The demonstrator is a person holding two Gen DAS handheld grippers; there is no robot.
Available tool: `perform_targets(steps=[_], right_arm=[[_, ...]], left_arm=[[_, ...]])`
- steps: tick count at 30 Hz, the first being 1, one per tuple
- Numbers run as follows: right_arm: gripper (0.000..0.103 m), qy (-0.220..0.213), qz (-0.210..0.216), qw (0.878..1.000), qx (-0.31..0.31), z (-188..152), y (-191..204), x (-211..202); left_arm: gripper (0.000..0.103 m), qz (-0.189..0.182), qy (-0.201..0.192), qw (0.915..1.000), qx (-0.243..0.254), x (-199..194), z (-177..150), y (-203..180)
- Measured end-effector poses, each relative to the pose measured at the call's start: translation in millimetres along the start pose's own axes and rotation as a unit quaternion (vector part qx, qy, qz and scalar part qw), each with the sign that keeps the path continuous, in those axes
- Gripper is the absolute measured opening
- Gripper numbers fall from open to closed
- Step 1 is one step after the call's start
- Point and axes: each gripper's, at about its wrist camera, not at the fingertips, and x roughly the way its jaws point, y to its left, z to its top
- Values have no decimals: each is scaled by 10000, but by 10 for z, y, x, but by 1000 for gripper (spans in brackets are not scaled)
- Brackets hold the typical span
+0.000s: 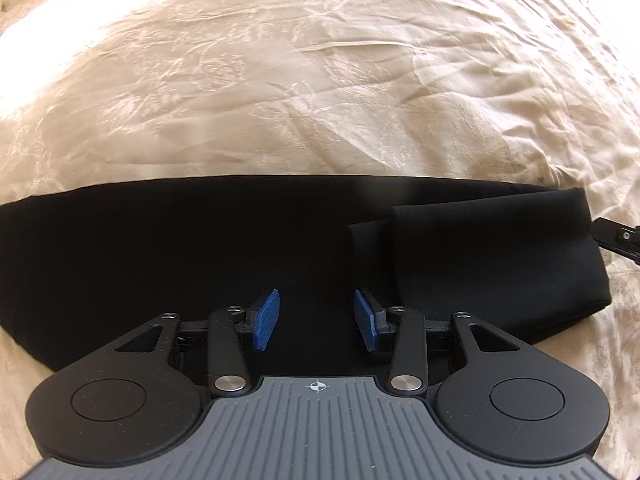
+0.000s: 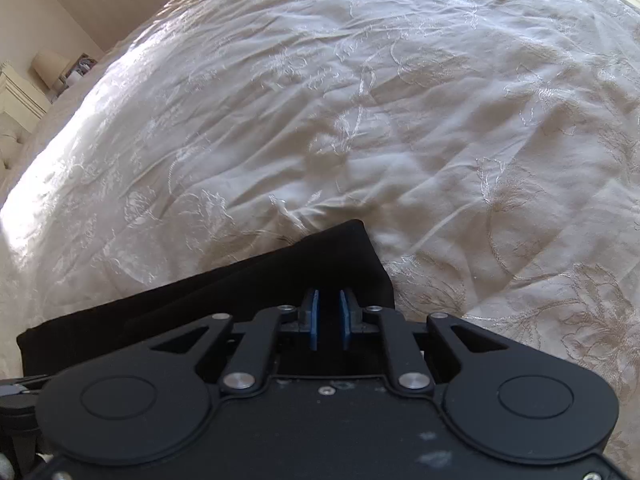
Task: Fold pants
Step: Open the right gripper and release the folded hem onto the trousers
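Black pants lie as a long flat band across a cream embroidered bedspread. At their right end a section is folded back over the band. My left gripper is open just above the pants' near edge, blue pads apart, nothing between them. In the right wrist view the folded end of the pants lies under my right gripper. Its blue pads stand close together with a narrow gap; dark cloth lies below them, and I cannot tell whether they pinch it.
The bedspread is wrinkled and spreads far beyond the pants. A lamp and white furniture stand beside the bed at far left. Part of the other gripper shows at the right edge of the left wrist view.
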Motion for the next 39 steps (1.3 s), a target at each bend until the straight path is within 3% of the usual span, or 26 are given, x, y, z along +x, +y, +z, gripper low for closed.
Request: perform_targets(steps=[7, 15, 19, 24, 30, 35, 39], right_arm=[[22, -107, 666, 9977, 28, -267, 139, -475], [23, 597, 1191, 9885, -716, -925, 506, -590], [23, 912, 1382, 9804, -1065, -1249, 706, -603], [23, 1052, 1603, 9711, -1422, -1522, 1003, -650], [20, 1017, 1814, 9615, -1795, -1665, 1530, -630], [19, 924, 1714, 9582, -2096, -1763, 2146, -484], [19, 848, 1512, 9625, -2088, -1785, 2578, -286]], left_arm=[[41, 369, 177, 9972, -633, -293, -437, 342], [41, 642, 519, 9879, -1316, -513, -1200, 690], [41, 690, 607, 9845, -1491, -564, -1420, 868], [41, 642, 530, 9827, -1654, -586, -1479, 1161], [41, 487, 411, 9876, -1437, -498, -1374, 1511], [41, 343, 357, 9899, -1328, -432, -1286, 1880], [41, 300, 327, 9914, -1234, -334, -1217, 2220]])
